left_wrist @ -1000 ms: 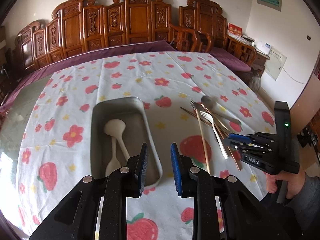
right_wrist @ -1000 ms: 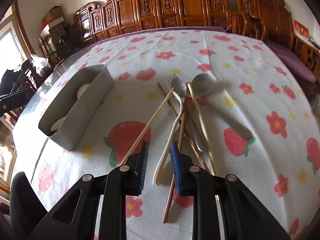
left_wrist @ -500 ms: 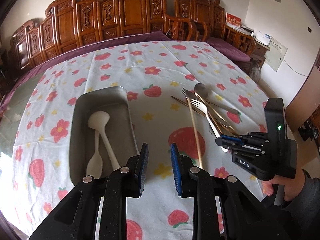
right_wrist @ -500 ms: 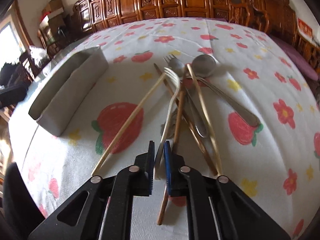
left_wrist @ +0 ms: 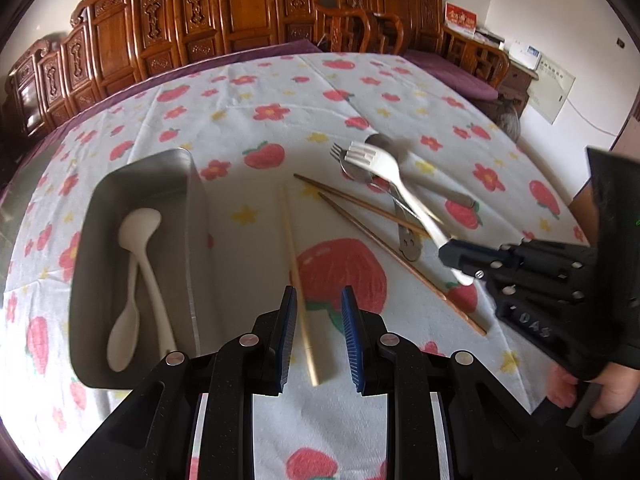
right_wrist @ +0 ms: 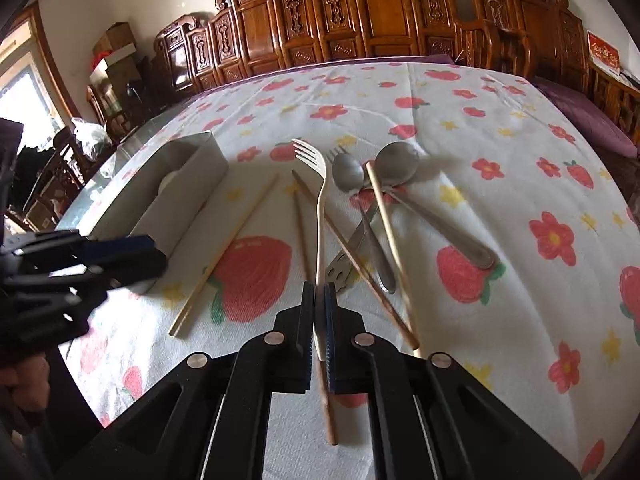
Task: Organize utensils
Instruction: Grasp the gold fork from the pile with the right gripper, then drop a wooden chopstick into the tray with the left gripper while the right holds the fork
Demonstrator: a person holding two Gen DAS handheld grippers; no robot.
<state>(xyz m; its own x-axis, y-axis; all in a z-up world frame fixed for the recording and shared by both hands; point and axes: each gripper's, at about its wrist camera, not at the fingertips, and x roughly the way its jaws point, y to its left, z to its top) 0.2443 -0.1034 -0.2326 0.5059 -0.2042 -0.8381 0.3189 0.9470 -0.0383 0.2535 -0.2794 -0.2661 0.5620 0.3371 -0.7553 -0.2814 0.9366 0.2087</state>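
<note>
My right gripper (right_wrist: 319, 320) is shut on the handle of a white fork (right_wrist: 320, 200), lifted above the table; it also shows in the left wrist view (left_wrist: 394, 178). My left gripper (left_wrist: 318, 320) is open, its jaws astride the near end of a pale chopstick (left_wrist: 298, 280) lying on the cloth. A grey metal tray (left_wrist: 120, 176) at the left holds two white spoons (left_wrist: 140, 248). A metal spoon (right_wrist: 400, 164), a metal fork (right_wrist: 348, 172) and brown chopsticks (right_wrist: 360, 264) lie in a crossed pile.
The round table has a white cloth with strawberry and flower print (left_wrist: 256, 112). Carved wooden chairs (left_wrist: 240, 32) line the far edge. The right gripper's body (left_wrist: 536, 280) shows at the right of the left wrist view.
My right gripper has shut on the white fork and lifted it off the pile. My left gripper has moved right from the tray to over the pale chopstick.
</note>
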